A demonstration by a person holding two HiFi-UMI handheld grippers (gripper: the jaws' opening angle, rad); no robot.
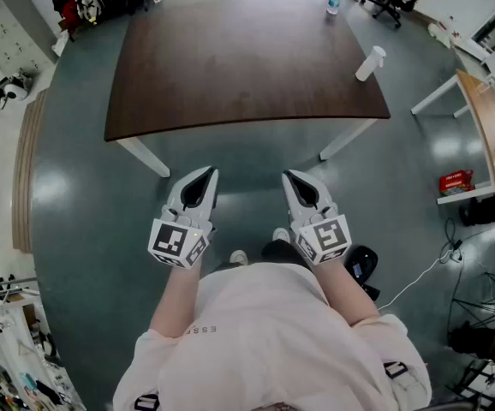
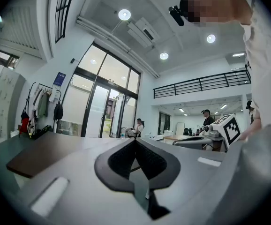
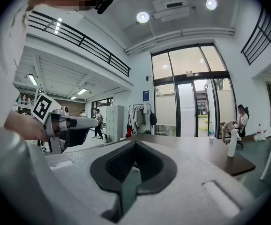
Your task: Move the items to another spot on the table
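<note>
The left tool (image 1: 204, 175) and right tool (image 1: 296, 176) are hovering short of the dark brown wooden desk (image 1: 230, 67). Both are showing jaws pressed together, gripping nothing.

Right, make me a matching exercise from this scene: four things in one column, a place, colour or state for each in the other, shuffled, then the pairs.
Things:
1. white bottle
2. red box
3. left gripper
4. table

Descriptions:
A. dark brown
B. shut, empty, held over the floor
C. off the table, far to the right
D. on the table, near its right edge

Pairs: 1-D, 2-C, 3-B, 4-A
</note>
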